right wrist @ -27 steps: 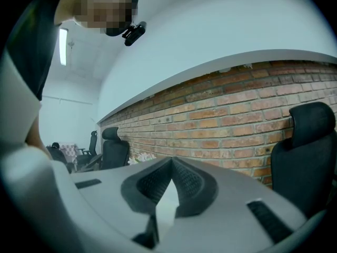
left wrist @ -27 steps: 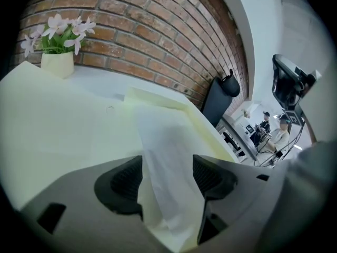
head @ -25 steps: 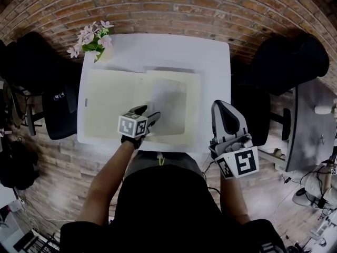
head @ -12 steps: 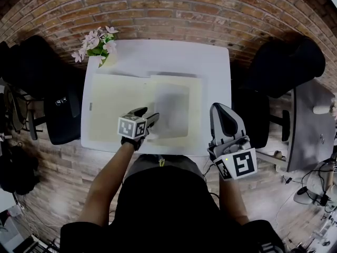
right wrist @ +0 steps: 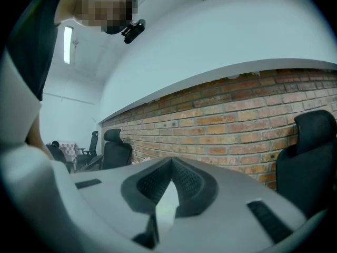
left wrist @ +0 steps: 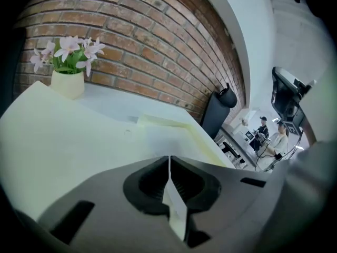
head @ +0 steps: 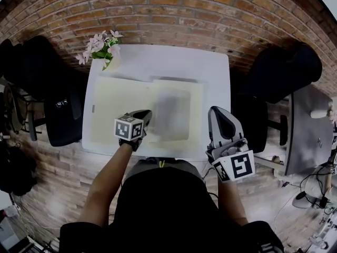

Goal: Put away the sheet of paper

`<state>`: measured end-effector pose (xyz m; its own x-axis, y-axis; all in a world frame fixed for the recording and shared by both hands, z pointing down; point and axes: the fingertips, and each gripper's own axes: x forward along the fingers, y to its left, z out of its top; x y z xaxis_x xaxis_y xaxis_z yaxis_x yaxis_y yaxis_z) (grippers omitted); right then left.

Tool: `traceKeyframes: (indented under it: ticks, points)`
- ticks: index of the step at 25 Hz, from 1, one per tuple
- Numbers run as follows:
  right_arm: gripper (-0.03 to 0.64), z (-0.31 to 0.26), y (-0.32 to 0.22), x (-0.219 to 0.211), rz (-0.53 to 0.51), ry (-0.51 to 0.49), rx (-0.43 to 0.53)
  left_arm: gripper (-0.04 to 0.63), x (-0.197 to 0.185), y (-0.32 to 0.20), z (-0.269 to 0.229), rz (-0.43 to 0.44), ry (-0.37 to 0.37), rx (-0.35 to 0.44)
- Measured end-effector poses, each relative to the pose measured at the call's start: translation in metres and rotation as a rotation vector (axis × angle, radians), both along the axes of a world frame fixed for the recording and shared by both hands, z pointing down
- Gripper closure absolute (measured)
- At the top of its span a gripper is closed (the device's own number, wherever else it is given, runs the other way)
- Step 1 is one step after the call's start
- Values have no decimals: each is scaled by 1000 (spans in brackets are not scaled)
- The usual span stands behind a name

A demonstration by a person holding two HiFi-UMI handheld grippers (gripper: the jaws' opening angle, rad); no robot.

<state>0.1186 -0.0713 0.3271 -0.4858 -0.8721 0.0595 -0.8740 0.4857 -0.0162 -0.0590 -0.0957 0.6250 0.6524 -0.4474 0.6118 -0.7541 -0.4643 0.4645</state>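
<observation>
While the sheet of paper [head: 171, 114] lies flat on the right half of an open cream folder [head: 113, 109], both tongs sit at the near edge.

- Left tongs [head: 146, 116]: over the folder's near edge by the fold. They have just been closing and are now clenched, with nothing clearly between them.
- Right tongs [head: 217, 113]: clenched, empty, beyond the folder's right edge, pointing level.
- Key relation: the sheet lies just right of the left tongs and between the two pairs. Its long axis runs away from the person. The left hand is nearer.
- Surface [head: 210, 67]: white. A flower pot [head: 105, 49] stands at the far left corner.
- Room: brick wall [head: 168, 9], wood floor, black chairs [head: 60, 112] on either side.
</observation>
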Motion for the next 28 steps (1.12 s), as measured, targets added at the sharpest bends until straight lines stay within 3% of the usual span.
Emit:
traceKeyframes:
  ticks: [12, 19, 28]
  points:
    - [603, 0, 2, -8, -59, 4, 4, 568, -12, -26, -77, -55, 14, 215]
    - [603, -3, -1, -4, -55, -1, 18, 568, -13, -39, -139, -68, 13, 387]
    - [603, -21, -6, 5, -25, -30, 43, 568, -31, -31, -235, -133, 66, 614]
